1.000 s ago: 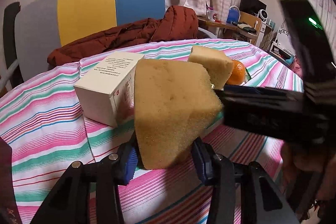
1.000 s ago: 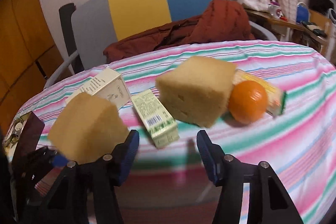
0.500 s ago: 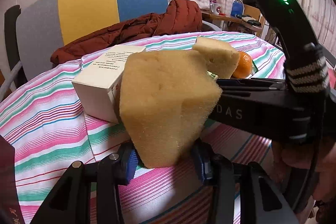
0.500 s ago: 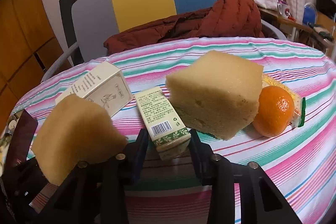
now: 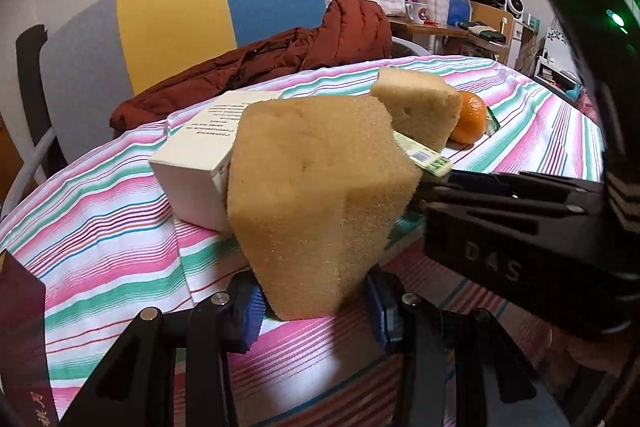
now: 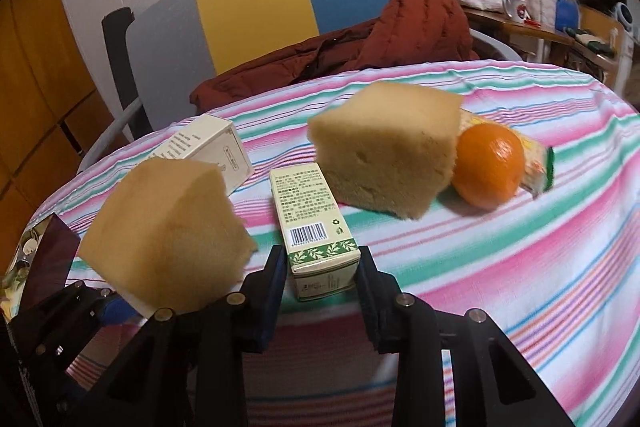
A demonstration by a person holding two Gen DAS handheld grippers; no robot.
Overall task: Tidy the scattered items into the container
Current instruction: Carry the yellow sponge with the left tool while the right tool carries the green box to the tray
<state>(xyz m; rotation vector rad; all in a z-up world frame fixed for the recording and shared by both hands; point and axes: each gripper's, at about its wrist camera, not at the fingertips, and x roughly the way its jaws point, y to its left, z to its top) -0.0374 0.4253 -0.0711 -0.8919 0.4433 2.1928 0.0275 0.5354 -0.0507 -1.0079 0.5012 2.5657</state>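
Right gripper [image 6: 322, 277]: jaws now closed onto the sides of the small green carton [image 6: 316, 227]. One second ago they stood wide apart short of it; half a second ago they were closing around it. So the grasp looks made, but the carton's near end still seems to rest on the striped tablecloth [image 6: 520, 247], not yet lifted.

Left gripper [image 5: 314, 307]: stays clamped on a sponge block [image 5: 320, 203], held clear above the cloth, same as in both earlier frames. Block has barely shifted.

Meaning: both hands loaded, so the next sensible move is carrying both to the container. A dark box corner [image 6: 48, 259] shows at far left; whether that is the container cannot be told.

Pose: right tool comes in low and near level, fingers along the carton's long axis. Its body crosses the left camera's view at right. Left tool sits just left of it, tilted slightly up.

Still on the table: second sponge [image 6: 388, 147], touching the orange [image 6: 490, 171], snack packet [image 6: 536, 163] behind it, white box [image 6: 212, 151] at left.
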